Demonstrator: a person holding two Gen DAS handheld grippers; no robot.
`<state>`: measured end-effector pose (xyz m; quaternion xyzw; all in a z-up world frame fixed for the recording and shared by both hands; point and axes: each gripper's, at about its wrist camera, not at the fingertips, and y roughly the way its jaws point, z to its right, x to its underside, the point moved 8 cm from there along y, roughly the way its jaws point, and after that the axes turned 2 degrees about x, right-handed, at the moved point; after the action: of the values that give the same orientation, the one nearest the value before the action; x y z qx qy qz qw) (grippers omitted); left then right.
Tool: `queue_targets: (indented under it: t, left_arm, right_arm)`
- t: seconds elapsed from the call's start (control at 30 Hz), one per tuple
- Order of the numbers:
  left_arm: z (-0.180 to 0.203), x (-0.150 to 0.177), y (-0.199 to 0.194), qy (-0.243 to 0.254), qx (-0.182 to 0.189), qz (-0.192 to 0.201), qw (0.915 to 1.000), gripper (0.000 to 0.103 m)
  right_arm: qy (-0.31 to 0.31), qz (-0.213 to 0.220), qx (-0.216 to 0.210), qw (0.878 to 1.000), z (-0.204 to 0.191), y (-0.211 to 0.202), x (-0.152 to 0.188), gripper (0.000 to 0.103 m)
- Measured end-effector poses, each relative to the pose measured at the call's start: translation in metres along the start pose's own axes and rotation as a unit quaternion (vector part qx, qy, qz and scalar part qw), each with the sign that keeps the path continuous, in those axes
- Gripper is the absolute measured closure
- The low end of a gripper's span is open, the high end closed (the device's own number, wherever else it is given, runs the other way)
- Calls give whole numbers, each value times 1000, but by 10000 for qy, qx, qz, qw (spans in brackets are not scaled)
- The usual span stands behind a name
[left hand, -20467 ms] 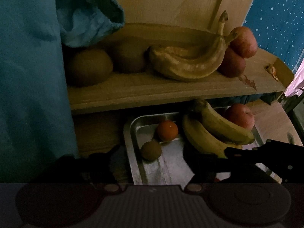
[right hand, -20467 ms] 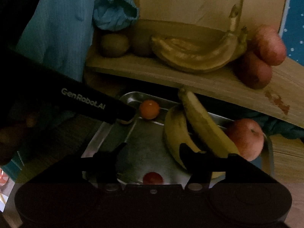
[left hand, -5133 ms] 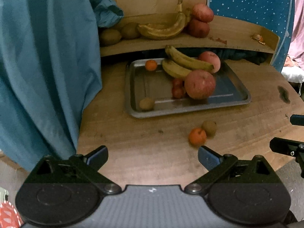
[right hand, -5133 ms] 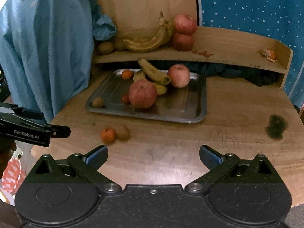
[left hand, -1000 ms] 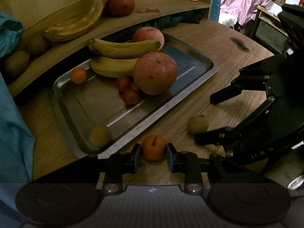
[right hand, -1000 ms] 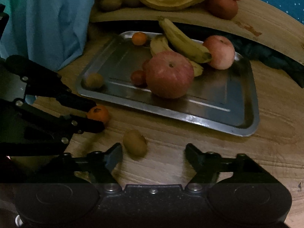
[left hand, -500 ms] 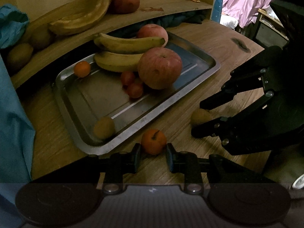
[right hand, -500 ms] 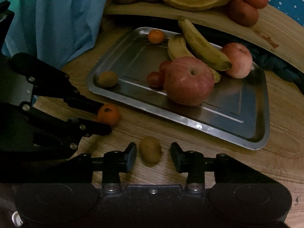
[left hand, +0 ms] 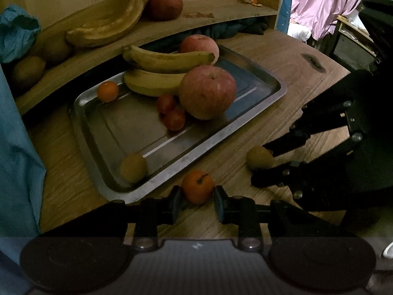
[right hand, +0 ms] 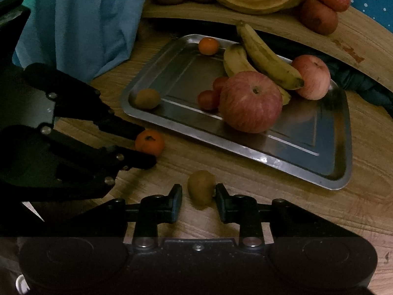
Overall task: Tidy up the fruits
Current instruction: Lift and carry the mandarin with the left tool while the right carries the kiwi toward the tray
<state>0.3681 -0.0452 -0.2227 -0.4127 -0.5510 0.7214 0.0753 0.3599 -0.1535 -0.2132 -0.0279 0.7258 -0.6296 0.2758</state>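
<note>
left gripper [left hand: 197,200] closed on tangerine [left hand: 198,186] | right gripper [right hand: 198,202] narrowed around kiwi [right hand: 202,188], one pad touching

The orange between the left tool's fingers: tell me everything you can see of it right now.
The orange is small, round and bright, with a dark stem scar facing up. It sits on the wooden table, just outside the near rim of the metal tray, apart from the kiwi at the right tool. The left tool has a finger pressed against each side of it. Whether it is lifted cannot be told.
</note>
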Motion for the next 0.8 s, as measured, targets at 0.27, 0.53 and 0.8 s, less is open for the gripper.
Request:
queue_targets:
  t: [0.27,0.53,0.8]
  left_arm:
    - [2,-2,3,-89,-133,-12,9999,70]
    - [3,-2,4,-162,-262,-32,9995,70]
    - [4,-6,6,-241,-284,-20,9993,70]
  right_arm:
    - [-18,103,-67,9999,1,-1,0,71]
    - [-22,247,-112,9996,3,-3,1,76]
    - [2,312,-171,9994,6,-5,4,77]
